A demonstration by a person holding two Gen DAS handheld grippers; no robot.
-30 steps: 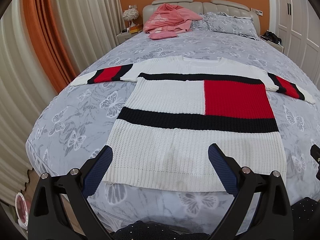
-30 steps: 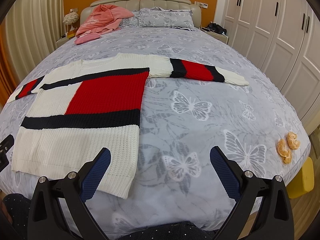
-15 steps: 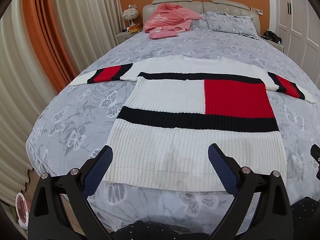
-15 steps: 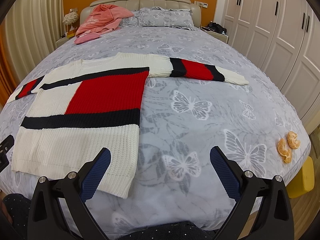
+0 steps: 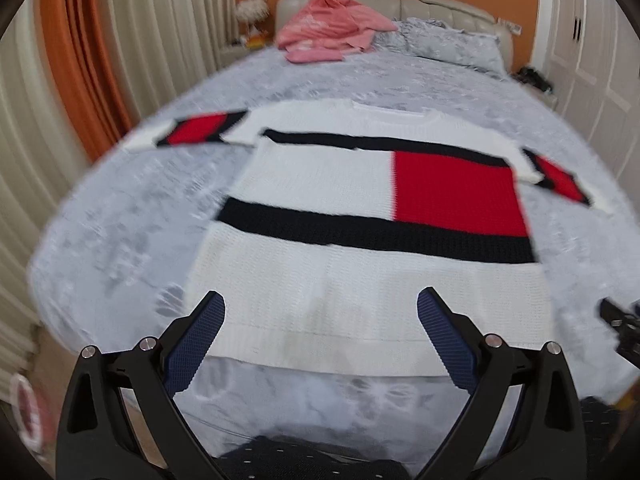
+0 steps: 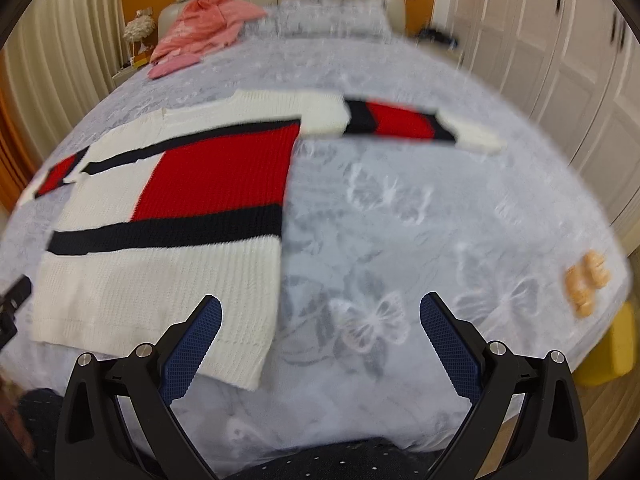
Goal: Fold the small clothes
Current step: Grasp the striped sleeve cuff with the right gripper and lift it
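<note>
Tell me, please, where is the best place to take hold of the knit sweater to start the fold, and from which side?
Probably the sweater is best gripped at a cuff: the right gripper on the right sleeve end, coming from the bed's outer side. The sleeve lies flat and stretched outward, so its free end lifts easily and folds across the body.

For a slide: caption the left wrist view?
Open left tool above the hem of a sweater spread flat on the bed.

The room is bright and evenly lit, with soft shadows. Both views are blurred by motion, and the fisheye bends the dark edges.
</note>
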